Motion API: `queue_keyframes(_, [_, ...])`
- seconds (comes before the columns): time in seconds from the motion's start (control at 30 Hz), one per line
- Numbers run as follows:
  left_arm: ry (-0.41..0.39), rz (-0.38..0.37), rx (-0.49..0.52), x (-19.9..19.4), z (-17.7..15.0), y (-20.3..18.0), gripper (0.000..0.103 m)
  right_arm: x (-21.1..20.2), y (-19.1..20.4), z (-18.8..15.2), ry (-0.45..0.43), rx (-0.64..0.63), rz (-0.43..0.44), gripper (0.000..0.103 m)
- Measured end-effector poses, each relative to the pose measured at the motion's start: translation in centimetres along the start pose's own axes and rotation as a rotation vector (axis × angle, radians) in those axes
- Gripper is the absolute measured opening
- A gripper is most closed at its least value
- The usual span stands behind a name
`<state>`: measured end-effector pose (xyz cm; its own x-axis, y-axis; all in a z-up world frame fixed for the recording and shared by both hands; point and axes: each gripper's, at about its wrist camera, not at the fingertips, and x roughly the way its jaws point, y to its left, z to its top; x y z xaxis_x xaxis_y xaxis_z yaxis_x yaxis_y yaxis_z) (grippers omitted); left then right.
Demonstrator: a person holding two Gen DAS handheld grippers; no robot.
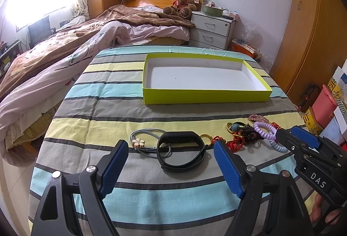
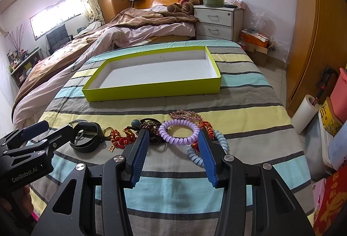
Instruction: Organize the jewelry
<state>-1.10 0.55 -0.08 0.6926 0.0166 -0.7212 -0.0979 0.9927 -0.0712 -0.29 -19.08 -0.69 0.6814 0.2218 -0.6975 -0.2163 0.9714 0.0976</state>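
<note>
A shallow lime-green box [image 1: 206, 96] [image 2: 151, 89] with a white inside sits empty on the striped cloth. In front of it lies a row of jewelry: a grey cord with a white flower [image 1: 138, 142], a black wristband [image 1: 182, 152] [image 2: 85, 138], red knotted charms [image 1: 235, 142] [image 2: 121, 138], dark beads [image 2: 149, 127], a purple coil band [image 1: 265, 129] [image 2: 179, 131], a blue coil band [image 2: 196, 154] and a pink rhinestone clip [image 2: 185, 115]. My left gripper [image 1: 170, 153] is open over the wristband. My right gripper [image 2: 173, 142] is open around the purple coil.
An unmade bed [image 1: 86, 40] lies to the left. A white nightstand [image 1: 211, 27] stands behind the table. A wooden wardrobe [image 1: 314, 29] and stacked boxes and bins [image 2: 334, 105] line the right side.
</note>
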Motion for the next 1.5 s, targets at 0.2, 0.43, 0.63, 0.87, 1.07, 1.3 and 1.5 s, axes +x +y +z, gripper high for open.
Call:
queue_keyframes(0.2, [0.002, 0.001, -0.001, 0.1, 0.0, 0.0, 0.080, 0.0, 0.0, 0.0, 0.000, 0.000, 0.000, 0.048])
queue_keyframes(0.43, [0.006, 0.002, -0.003, 0.3, 0.0, 0.0, 0.080, 0.1, 0.0, 0.0, 0.001, -0.001, 0.003, 0.048])
queue_keyframes(0.63, [0.017, -0.001, 0.010, 0.7, 0.1, 0.1, 0.080, 0.2, 0.0, 0.0, 0.000, -0.005, 0.010, 0.048])
queue_keyframes(0.87, [0.025, -0.007, -0.001, 1.2, 0.3, 1.0, 0.080, 0.6, -0.2, 0.3, 0.007, 0.000, 0.016, 0.048])
queue_keyframes(1.07, [0.032, -0.113, -0.033, 1.4, 0.6, 3.3, 0.080, 1.3, -1.1, 0.4, 0.036, 0.009, 0.063, 0.048])
queue_keyframes(1.3, [0.127, -0.153, -0.083, 2.5, 0.4, 6.1, 0.080, 2.7, -1.6, 1.1, 0.057, -0.025, 0.069, 0.048])
queue_keyframes(1.5, [0.123, -0.174, -0.108, 2.4, -0.2, 7.4, 0.080, 2.5, -1.1, 0.6, 0.067, -0.092, 0.157, 0.048])
